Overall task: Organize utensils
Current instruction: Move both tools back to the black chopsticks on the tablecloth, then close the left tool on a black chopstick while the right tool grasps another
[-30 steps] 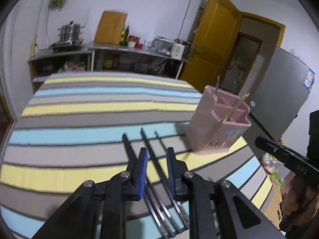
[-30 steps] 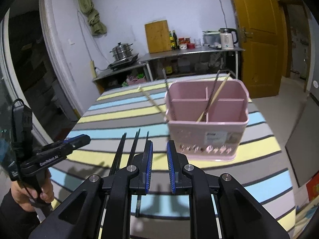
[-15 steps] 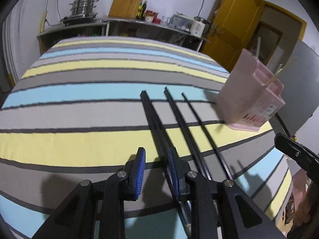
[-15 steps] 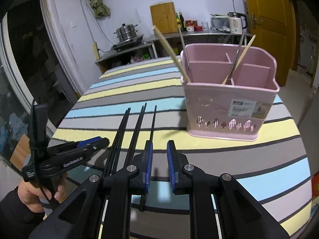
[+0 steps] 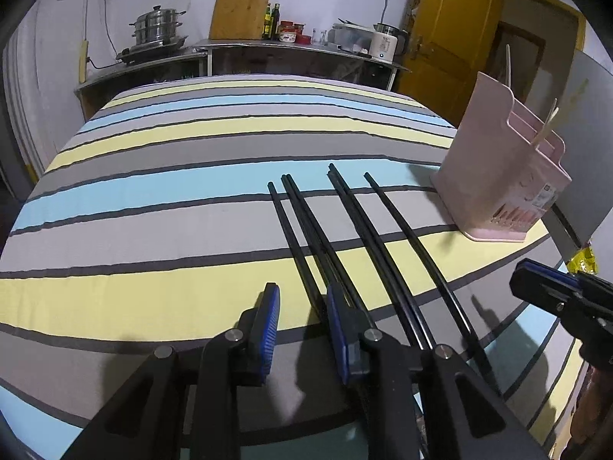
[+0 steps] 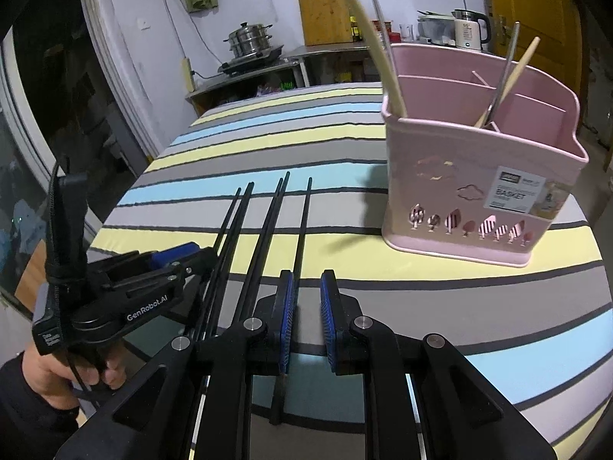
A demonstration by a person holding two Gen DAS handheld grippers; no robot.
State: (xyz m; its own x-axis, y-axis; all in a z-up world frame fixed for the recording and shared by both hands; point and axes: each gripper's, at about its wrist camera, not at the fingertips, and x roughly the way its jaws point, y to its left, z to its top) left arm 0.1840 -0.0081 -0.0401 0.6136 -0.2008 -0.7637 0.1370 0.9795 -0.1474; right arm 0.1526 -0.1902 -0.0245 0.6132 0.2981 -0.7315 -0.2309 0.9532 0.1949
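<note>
Several long black chopsticks (image 5: pixel 345 237) lie side by side on the striped tablecloth; they also show in the right wrist view (image 6: pixel 264 230). A pink utensil basket (image 6: pixel 479 176) with compartments stands to their right and holds wooden and metal utensils; it shows at the right in the left wrist view (image 5: pixel 505 176). My left gripper (image 5: pixel 302 295) is open and low over the near ends of the leftmost chopsticks. My right gripper (image 6: pixel 306 280) is open by a narrow gap, empty, just right of the rightmost chopstick.
The striped table (image 5: pixel 172 191) drops off at the right edge near the basket. A steel counter (image 5: pixel 268 50) with a steamer pot, cutting board, bottles and kettle stands behind. A yellow door (image 5: pixel 459 38) is at the back right.
My left gripper has opened wider and lowered toward the leftmost chopsticks. My right gripper has dropped closer to the table and moved toward the basket.
</note>
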